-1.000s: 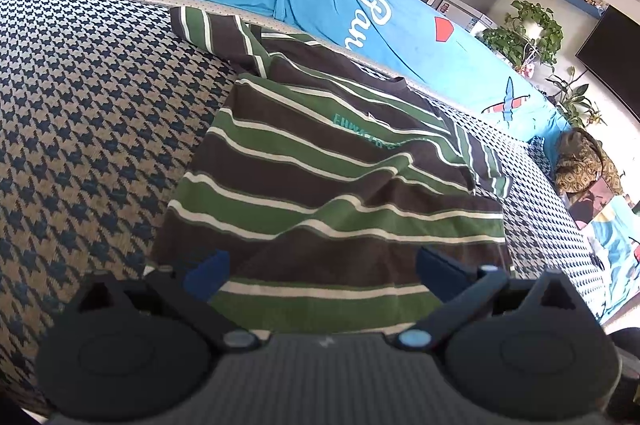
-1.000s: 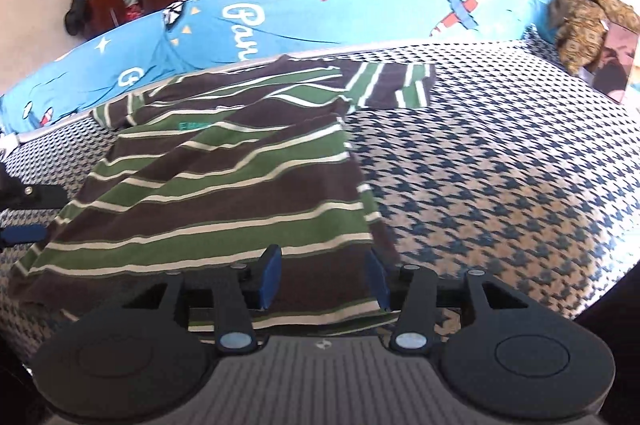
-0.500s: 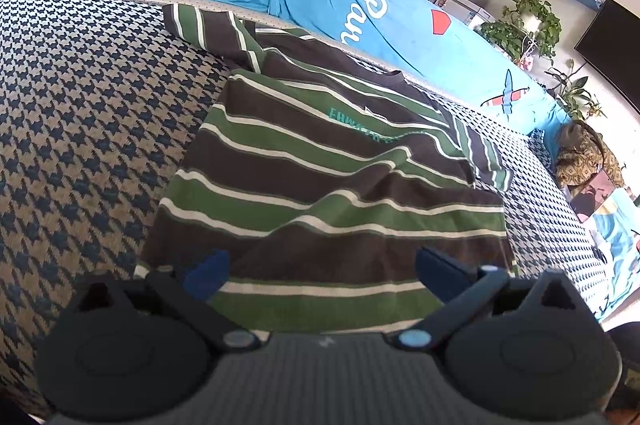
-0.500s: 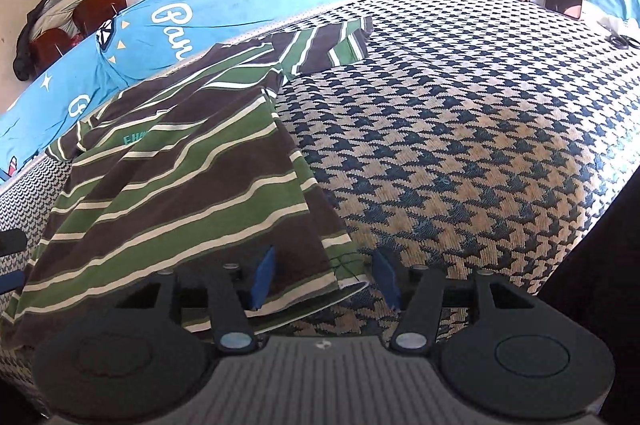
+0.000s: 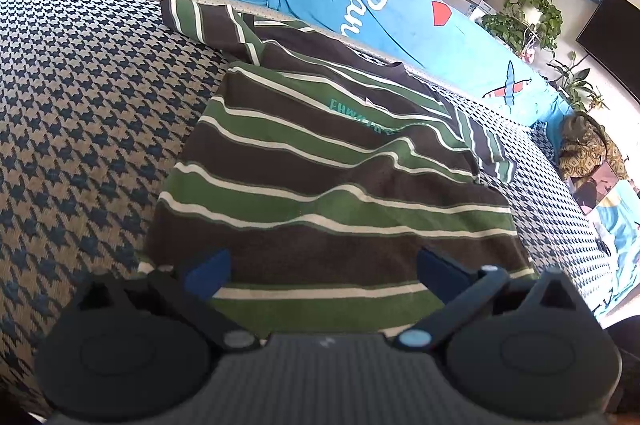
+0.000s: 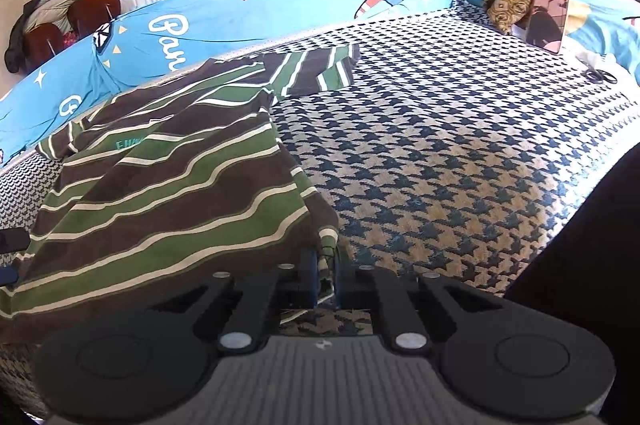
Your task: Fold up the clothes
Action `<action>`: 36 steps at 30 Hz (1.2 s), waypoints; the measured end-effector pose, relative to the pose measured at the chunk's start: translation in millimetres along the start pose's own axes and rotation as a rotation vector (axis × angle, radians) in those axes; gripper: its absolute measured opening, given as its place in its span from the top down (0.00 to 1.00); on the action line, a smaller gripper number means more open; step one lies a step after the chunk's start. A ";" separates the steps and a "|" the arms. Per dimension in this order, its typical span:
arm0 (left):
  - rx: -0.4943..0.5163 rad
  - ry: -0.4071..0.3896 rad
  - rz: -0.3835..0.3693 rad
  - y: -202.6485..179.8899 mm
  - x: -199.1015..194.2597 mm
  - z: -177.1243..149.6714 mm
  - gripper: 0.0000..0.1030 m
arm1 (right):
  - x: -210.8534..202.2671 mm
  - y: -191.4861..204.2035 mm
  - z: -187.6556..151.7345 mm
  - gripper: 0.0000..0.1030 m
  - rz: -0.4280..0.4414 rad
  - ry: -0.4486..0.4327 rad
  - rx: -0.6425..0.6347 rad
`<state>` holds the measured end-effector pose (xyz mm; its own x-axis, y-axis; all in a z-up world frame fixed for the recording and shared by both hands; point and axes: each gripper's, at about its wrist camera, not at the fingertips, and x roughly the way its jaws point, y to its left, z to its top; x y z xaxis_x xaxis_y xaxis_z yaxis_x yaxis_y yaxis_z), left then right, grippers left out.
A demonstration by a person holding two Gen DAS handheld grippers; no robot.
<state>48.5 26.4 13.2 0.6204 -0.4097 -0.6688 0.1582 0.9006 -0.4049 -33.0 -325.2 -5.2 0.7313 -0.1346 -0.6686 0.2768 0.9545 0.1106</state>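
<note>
— Why was the right gripper [image 6: 326, 271] clenched at the near edge of the houndstooth sofa cover [image 6: 460, 153]?
— It had pinched the near right hem corner of the soft brown, green and cream striped T-shirt [image 6: 168, 193], which lay spread flat.
— And the left gripper [image 5: 320, 269]?
— Fingers released wide over the hem, gripping nothing.

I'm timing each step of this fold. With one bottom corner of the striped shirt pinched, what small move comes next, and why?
Probably close the left gripper on the hem. The right gripper is already shut on the striped shirt at its corner, while the left one stands open over the hem, gripping nothing; both corners need holding before lifting.
</note>
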 end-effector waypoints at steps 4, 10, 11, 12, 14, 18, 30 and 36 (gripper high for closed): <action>0.001 0.004 -0.002 -0.7 0.6 -0.4 0.00 | -8.9 -2.6 -2.3 0.92 -0.061 0.007 -0.006; 0.017 0.016 -0.002 -3.0 2.1 -3.2 0.00 | -11.3 -6.9 -1.9 0.92 -0.132 -0.011 0.009; 0.021 0.019 -0.001 -3.6 2.5 -3.7 0.00 | -11.6 -5.9 -2.2 0.92 -0.137 -0.011 0.003; 0.025 0.022 -0.001 -4.1 2.9 -4.2 0.00 | -11.9 -4.9 -2.4 0.92 -0.143 -0.011 -0.003; 0.027 0.023 0.002 -4.5 3.2 -4.2 0.00 | -12.8 -4.2 -3.1 0.92 -0.161 -0.008 -0.005; 0.010 0.012 0.016 -1.0 1.7 -3.1 0.00 | -17.2 -11.8 -2.0 0.92 -0.188 -0.029 0.046; -0.175 -0.081 0.132 37.2 -15.1 7.7 0.00 | -29.7 -1.1 3.7 0.87 -0.118 -0.136 0.011; -0.211 -0.094 0.146 45.4 -19.8 9.4 0.00 | -30.4 17.4 6.3 0.87 -0.064 -0.151 -0.067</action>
<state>50.6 76.8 13.9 0.6947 -0.2533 -0.6732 -0.0958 0.8950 -0.4356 -46.5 -306.2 21.7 0.8003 -0.2296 -0.5539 0.2877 0.9575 0.0188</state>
